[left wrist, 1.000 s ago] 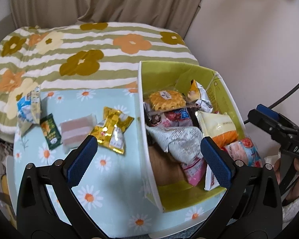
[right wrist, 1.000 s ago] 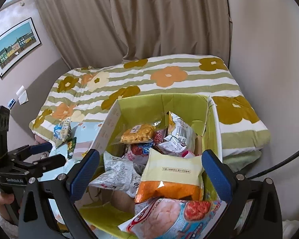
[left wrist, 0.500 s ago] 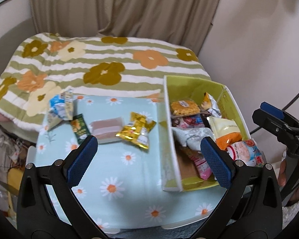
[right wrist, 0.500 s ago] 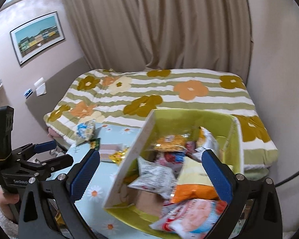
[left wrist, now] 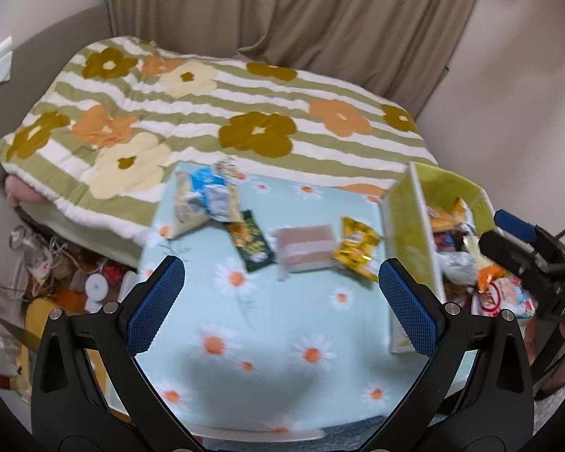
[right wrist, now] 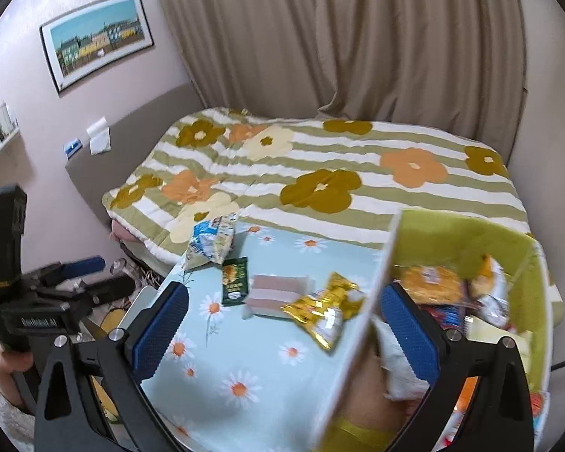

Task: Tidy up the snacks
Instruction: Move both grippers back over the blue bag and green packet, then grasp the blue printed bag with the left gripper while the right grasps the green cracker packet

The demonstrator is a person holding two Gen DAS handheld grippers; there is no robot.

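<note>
Hovering over the daisy cloth (left wrist: 282, 339), my left gripper (left wrist: 280, 301) gapes wide and empty, as does my right gripper (right wrist: 282, 327). Four loose snacks lie at twelve o'clock beyond my left jaws: blue packet (left wrist: 207, 196), green packet (left wrist: 250, 241), pink bar (left wrist: 305, 248), gold packet (left wrist: 356, 252). The green box (left wrist: 406, 233) of snacks sits at two o'clock.

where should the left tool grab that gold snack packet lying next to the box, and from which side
Probably the crimped top edge of the gold packet, the end farthest from the left tool. The bag lies flat on the daisy cloth, so come down from above, fingers across the thin seam. Approach from the open cloth side: the green box wall stands close on its right, and the pink packet sits just left.
</note>
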